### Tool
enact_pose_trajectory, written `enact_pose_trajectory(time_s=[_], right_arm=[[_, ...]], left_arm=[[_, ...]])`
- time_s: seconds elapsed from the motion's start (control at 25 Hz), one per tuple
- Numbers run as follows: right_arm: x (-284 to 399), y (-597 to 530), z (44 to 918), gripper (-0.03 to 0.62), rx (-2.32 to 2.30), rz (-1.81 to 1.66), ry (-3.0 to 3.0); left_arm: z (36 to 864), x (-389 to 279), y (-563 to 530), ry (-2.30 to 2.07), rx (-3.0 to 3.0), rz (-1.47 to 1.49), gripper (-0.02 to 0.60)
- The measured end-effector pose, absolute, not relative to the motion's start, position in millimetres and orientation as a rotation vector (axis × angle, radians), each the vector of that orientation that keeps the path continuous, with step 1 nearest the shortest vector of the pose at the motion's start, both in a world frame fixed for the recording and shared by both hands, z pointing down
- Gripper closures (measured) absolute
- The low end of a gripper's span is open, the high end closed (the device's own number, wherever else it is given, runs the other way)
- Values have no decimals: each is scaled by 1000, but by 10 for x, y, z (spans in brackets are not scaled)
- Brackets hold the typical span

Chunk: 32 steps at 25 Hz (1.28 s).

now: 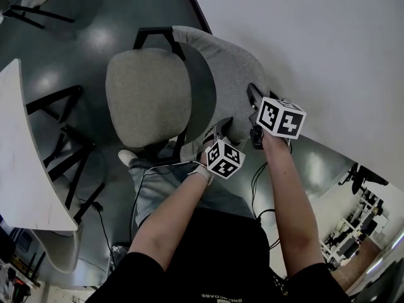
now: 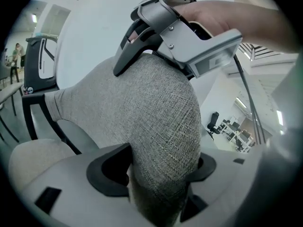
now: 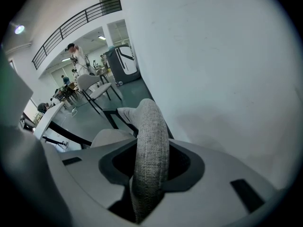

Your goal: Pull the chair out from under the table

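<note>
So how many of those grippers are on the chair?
2, both on the chair back. The left gripper, jaws opening, has the rim between them; the right gripper clamps the rim just beyond it. None seems hidden.

The left forearm (image 1: 170, 216) and right forearm (image 1: 287, 188) reach forward and down, side by side. The left gripper (image 1: 222, 127) has its jaws opening, the chair back (image 1: 235, 68) between its pads. The right gripper (image 1: 253, 95) is clamped on the chair back.

No writing can be read anywhere. The person's black shirt (image 1: 208, 251) bears one line of small pale letters along its near edge, upside down and too blurred to make out.
</note>
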State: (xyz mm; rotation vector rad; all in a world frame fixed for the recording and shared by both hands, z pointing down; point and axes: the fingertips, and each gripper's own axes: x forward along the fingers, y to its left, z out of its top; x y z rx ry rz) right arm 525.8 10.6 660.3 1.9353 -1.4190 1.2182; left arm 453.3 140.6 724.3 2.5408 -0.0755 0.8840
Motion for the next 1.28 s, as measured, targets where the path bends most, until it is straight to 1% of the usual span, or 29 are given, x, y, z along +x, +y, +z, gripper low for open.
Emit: enact_pose_trajectory(time_s=[0.2,0.4,0.56,0.76,1.04,1.08,1.16,1.28], right_arm=[[5180,165,6416,469,1947,1192,-1432],[5166,250,6259,467,2013,1138,-1405],[5160,310,5937,467,2092,1051,-1384],[4863,231,5516,468,2137,917,-1441],[3905,-108,4923,474,2104,768,-1700],[3743,-166,4837,480,2092,750,-1741],[3410,-283,4665,497,2066,711,-1824],[2847,-436,4433,520,2015,664,-1962]], left_arm=[[7103,4419,1468,-6,2557,928,290],[6810,4245,1445,32,2625,818,291],[6524,4035,1321,13,2677,747,291],[6174,3579,1085,-28,2726,657,294],[5449,2778,646,-215,2767,500,366],[5336,2635,560,-255,2768,474,387],[5122,2329,376,-343,2768,424,450],[4832,1837,138,-467,2777,371,489]])
